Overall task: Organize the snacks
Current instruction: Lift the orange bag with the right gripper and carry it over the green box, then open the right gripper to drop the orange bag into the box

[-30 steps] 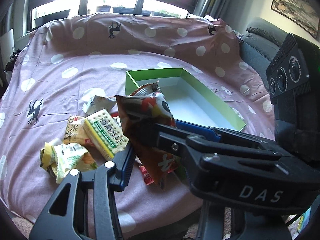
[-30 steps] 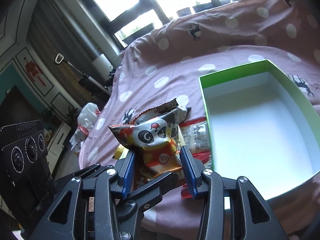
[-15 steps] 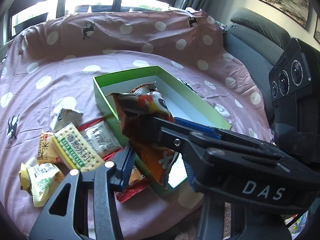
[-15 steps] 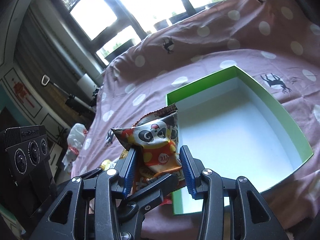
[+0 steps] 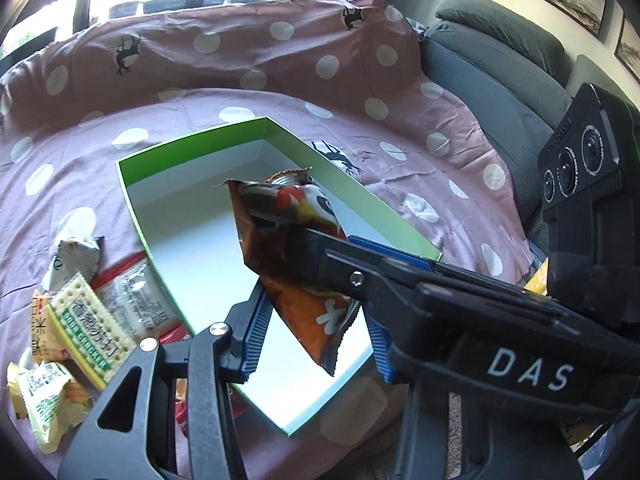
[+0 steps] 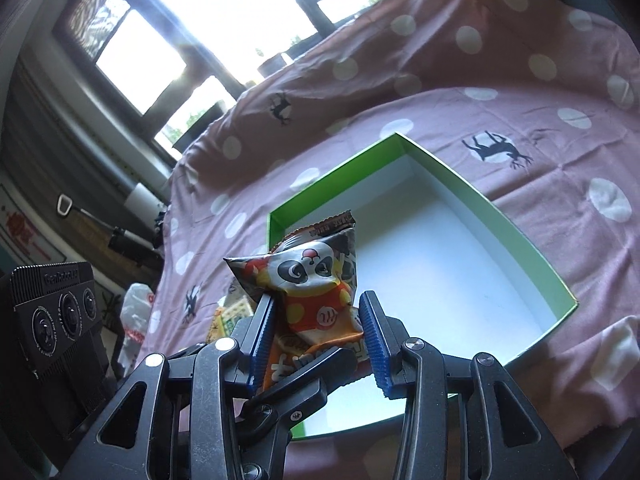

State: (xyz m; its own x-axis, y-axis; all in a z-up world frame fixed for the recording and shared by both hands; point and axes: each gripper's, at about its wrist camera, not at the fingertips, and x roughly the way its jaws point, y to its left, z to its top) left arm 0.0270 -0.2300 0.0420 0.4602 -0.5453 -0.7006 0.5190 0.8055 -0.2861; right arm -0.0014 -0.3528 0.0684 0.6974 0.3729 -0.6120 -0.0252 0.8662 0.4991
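An orange panda snack bag (image 5: 296,256) hangs over the empty green box (image 5: 132,196) with a white inside. Both grippers pinch it. My left gripper (image 5: 316,328) has its blue pads against the bag's lower part. My right gripper (image 6: 316,336) is shut on the same panda bag (image 6: 316,280), and its black finger (image 5: 360,276) crosses in front in the left wrist view. The green box (image 6: 480,196) lies below and to the right in the right wrist view.
Several loose snack packs lie left of the box: a green cracker pack (image 5: 86,324), a clear packet (image 5: 132,304), a silver pack (image 5: 74,256), a yellow pack (image 5: 44,404). The table has a pink dotted cloth (image 5: 240,80). A grey sofa (image 5: 500,64) stands at the right.
Both grippers have carried the panda bag to the right, from above the loose snacks to above the inside of the green box. The grip on the bag is unchanged.
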